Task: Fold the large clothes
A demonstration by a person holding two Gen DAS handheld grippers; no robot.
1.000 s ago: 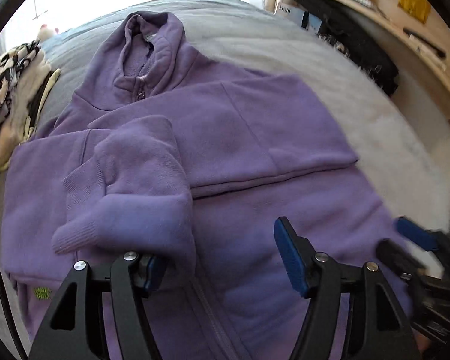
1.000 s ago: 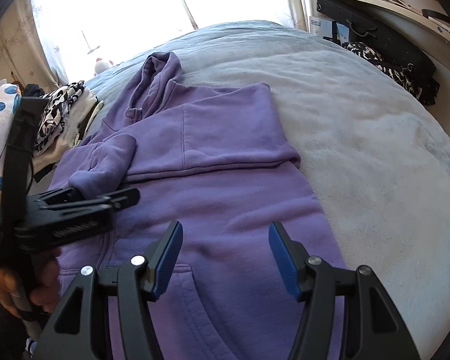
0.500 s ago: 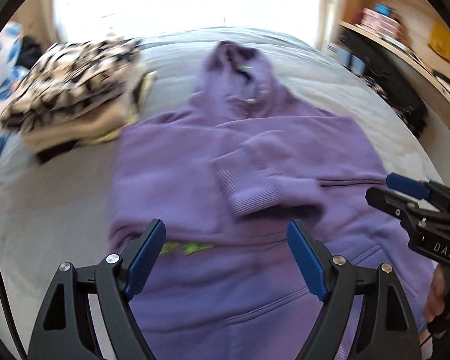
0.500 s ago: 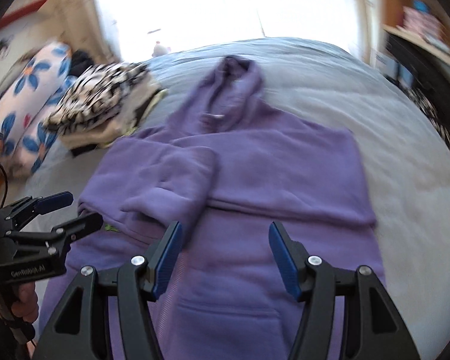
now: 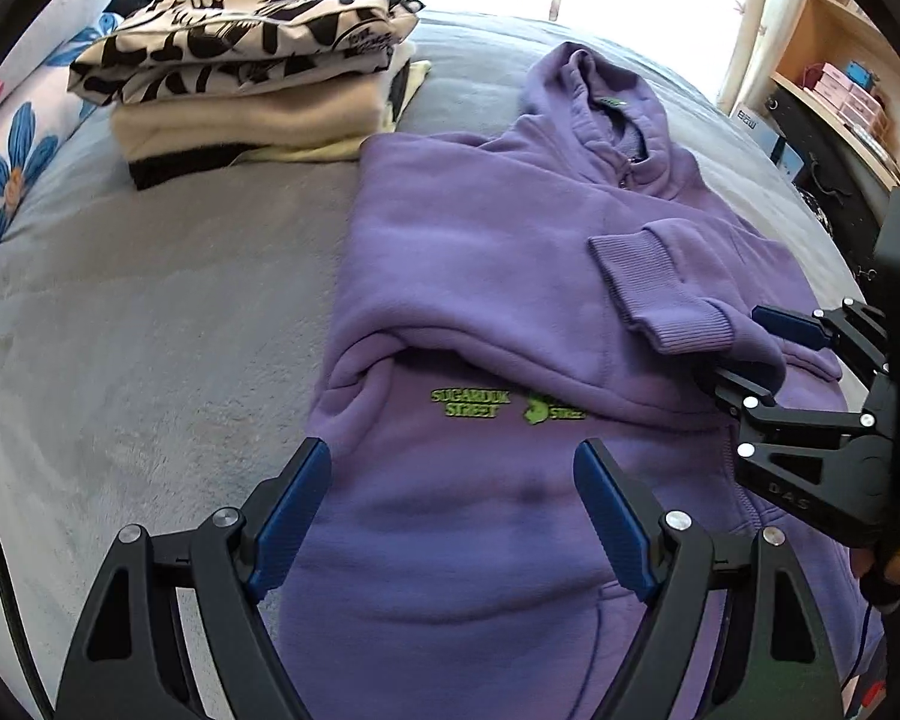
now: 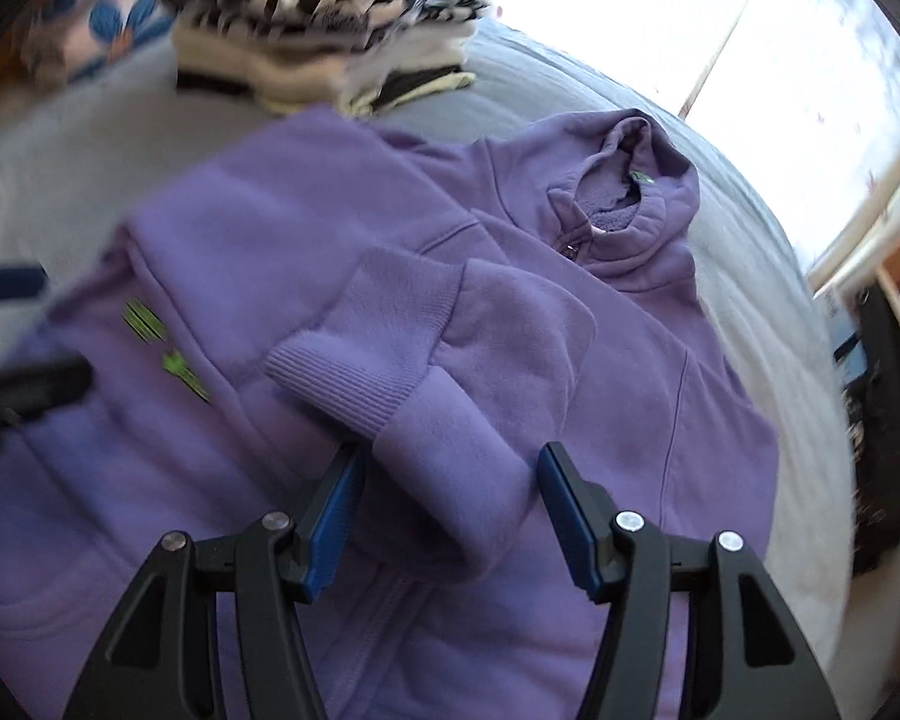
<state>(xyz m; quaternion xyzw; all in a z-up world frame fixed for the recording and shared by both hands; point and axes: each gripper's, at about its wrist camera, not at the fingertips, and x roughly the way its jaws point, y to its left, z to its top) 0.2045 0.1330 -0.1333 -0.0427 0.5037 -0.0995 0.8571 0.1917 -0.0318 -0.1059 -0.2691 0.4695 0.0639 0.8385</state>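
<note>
I had the purple hoodie [image 5: 486,276] lying face up on the grey bed [image 5: 150,330], its hood [image 5: 606,102] toward the window and both sleeves folded across the chest. The ribbed cuff [image 6: 354,372] of one sleeve lay on top, near the green chest lettering [image 5: 471,403]. My left gripper [image 5: 453,483] hung over the hoodie's lower front with its jaws spread wide and nothing caught between them. My right gripper [image 6: 450,480] hovered over the folded sleeve, jaws about half apart; the cuffed sleeve end sat in the gap, but the blue pads [image 6: 333,504] were not pinching it. A stack of folded clothes [image 5: 252,66] sat beside the hoodie's shoulder, near a floral pillow [image 5: 12,150].
</note>
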